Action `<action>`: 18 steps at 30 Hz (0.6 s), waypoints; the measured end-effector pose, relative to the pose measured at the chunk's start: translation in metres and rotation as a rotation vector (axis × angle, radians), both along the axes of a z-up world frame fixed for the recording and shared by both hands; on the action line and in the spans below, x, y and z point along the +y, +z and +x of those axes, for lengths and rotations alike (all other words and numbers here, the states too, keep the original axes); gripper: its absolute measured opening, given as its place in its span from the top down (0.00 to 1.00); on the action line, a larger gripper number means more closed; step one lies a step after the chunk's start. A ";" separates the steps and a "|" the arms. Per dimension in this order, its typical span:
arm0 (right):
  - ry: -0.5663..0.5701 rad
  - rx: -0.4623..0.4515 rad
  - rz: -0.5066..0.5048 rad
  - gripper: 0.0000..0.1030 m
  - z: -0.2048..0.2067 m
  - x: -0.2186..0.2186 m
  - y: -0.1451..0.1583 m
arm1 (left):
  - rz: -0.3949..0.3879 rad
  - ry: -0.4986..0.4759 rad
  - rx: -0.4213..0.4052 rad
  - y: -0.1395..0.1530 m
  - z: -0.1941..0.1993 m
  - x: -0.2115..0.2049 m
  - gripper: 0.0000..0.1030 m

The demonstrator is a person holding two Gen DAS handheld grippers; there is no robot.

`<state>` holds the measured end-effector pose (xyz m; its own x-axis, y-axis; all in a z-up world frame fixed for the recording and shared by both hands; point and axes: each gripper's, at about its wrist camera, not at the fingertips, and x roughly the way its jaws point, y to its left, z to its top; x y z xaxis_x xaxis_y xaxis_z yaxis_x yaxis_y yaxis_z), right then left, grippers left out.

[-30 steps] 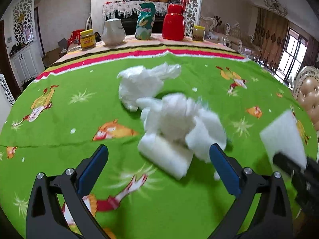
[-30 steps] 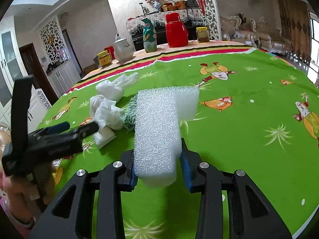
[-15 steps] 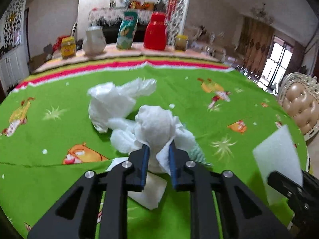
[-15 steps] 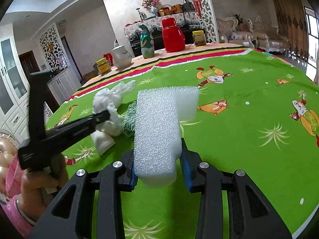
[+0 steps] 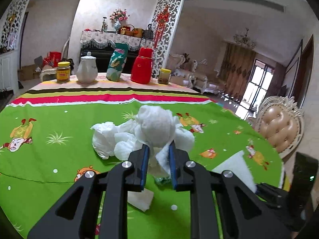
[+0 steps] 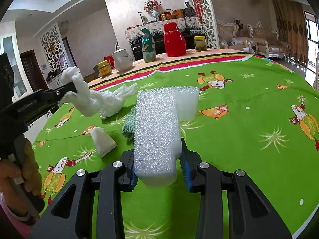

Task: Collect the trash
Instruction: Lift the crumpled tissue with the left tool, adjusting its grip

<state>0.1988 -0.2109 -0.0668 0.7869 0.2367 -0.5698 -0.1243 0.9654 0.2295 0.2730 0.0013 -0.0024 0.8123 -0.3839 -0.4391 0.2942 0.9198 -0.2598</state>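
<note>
My left gripper is shut on a crumpled white tissue wad and holds it lifted above the green tablecloth. In the right wrist view the same left gripper hangs at the left with the tissue wad drooping from it. My right gripper is shut on a white foam block. On the cloth lie a second crumpled white wad, a flat folded tissue and a green knitted scrap.
Along the table's far edge stand a yellow-lidded jar, a white teapot, a green bag, a red thermos and a small jar. A padded chair stands at the right.
The left gripper closed on the tissue wad and lifted it off the cloth, leaving the folded tissue behind. The right gripper kept still with the foam block.
</note>
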 end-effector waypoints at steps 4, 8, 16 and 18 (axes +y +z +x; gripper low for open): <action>-0.005 0.000 0.005 0.66 -0.001 -0.002 0.000 | 0.008 -0.041 0.096 -0.002 -0.002 -0.001 0.82; -0.005 -0.001 0.018 0.66 -0.002 -0.003 0.001 | 0.009 -0.079 0.162 -0.010 -0.021 0.004 0.78; 0.012 -0.009 0.014 0.66 -0.006 0.002 0.002 | 0.003 0.008 0.212 -0.033 -0.047 0.039 0.48; 0.014 -0.006 0.014 0.66 -0.007 0.003 0.001 | 0.003 0.017 0.224 -0.037 -0.048 0.042 0.48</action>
